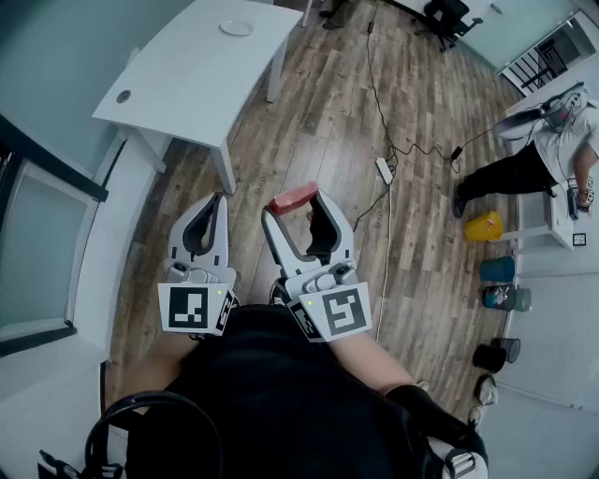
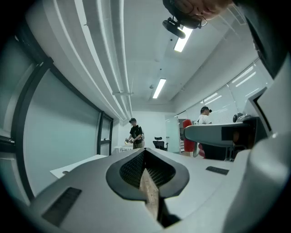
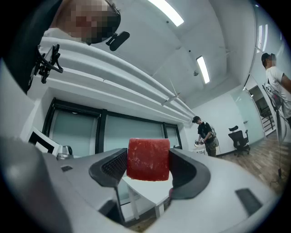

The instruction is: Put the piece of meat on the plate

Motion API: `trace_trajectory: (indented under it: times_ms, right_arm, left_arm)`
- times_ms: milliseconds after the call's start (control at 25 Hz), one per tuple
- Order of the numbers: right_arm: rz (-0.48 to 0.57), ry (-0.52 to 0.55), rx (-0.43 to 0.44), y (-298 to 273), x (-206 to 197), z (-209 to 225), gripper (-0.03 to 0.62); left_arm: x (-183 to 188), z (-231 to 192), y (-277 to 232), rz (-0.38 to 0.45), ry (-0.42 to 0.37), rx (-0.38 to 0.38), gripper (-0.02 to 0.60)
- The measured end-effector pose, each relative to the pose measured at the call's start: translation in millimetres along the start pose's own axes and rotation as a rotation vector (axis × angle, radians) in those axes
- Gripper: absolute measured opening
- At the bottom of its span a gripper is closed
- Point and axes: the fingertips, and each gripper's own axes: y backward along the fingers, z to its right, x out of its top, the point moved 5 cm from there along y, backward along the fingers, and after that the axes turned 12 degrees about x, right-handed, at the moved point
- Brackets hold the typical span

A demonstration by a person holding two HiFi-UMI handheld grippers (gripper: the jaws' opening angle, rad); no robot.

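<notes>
A red block of meat [image 1: 293, 197] sits clamped between the tips of my right gripper [image 1: 296, 206], held over the wooden floor. In the right gripper view the meat [image 3: 148, 159] fills the gap between both pads. My left gripper [image 1: 221, 199] hangs beside it to the left, shut, with nothing between its fingers. In the left gripper view its jaws meet in front of the camera [image 2: 146, 176]. A white plate [image 1: 237, 28] lies on the white table [image 1: 178, 79] at the far end, well ahead of both grippers.
A power strip [image 1: 384, 170] and black cables run across the floor on the right. A person [image 1: 543, 150] sits at the right edge near coloured cups [image 1: 485, 226]. Another person [image 3: 205, 135] stands at the room's far end. A glass wall lines the left.
</notes>
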Motion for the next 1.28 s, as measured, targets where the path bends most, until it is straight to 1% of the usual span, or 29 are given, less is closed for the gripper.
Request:
trace_trajectory:
  times_ms: [280,520,680,840,1040,1160,1280]
  right_arm:
    - [0.005,0.003,-0.006,-0.1,-1.4,-4.5,0.287]
    - [0.013,-0.005,-0.013,-2.7,3.6,-12.2,0.287]
    - [0.015,-0.018,-0.025,-11.9,-7.0,-25.2,0.287]
    - [0.014,-0.008,-0.040,-21.3,-8.1,-36.1,0.287]
    - [0.048,-0.007,-0.053,-25.5,-9.3,-55.8,0.287]
    - [-0.016,-0.005,-0.082,-28.1,-22.1,-55.9,0.287]
    - [-0.044,-0.010,-0.093,-28.1,-28.6,-48.7,0.287]
  left_arm:
    - [-1.6,-3.3,4.2,0.001,-0.002,-0.003,0.000]
    - [5.8,-8.8,9.5,0.003,-0.005,-0.007,0.000]
    - [-3.1,-27.6,14.7,0.006,0.000,-0.013,-0.002]
    - [-2.9,-45.1,16.3,0.011,0.004,-0.018,0.000]
    - [-6.7,-60.2,26.3,0.019,0.004,-0.037,-0.002]
    - [-10.9,-69.5,24.4,0.007,0.013,-0.048,-0.002]
    - [-14.4,-69.8,20.1,0.003,0.011,-0.054,-0.002]
